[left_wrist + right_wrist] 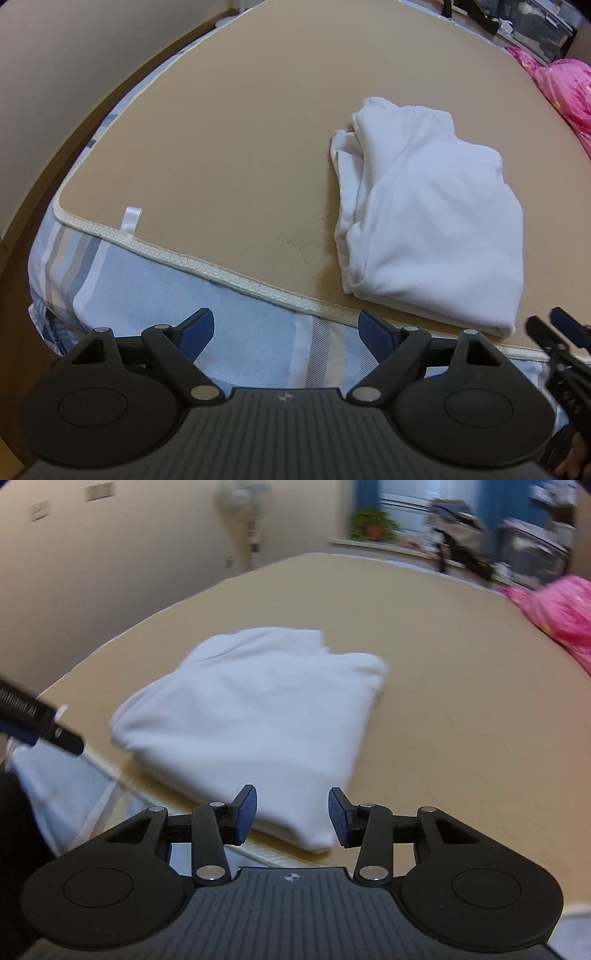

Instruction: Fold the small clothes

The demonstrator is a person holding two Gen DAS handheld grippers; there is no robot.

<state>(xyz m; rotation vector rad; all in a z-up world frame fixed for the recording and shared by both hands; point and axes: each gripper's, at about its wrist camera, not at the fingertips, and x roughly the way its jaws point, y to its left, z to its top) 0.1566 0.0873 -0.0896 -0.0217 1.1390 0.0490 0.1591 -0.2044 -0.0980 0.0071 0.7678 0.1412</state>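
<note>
1. Two hand-held grippers hover at the near edge of the bed, and neither one holds anything: we have the left hand-held gripper with its jaws spread wide over the striped sheet, and the right hand-held gripper with its jaws partly apart, nothing between the pads.
2. The white garment lies folded into a compact bundle on the tan mat, close to the mat's near piped edge.
3. We judge the risk is the bundle's left side, where loose layers bunch: a snag there could pull the fold open.
4. Another risk: a nudge could slide it off the mat's edge.
5. Around us: a pink cloth at the far right, a standing fan by the wall, and a potted plant on the sill.
</note>
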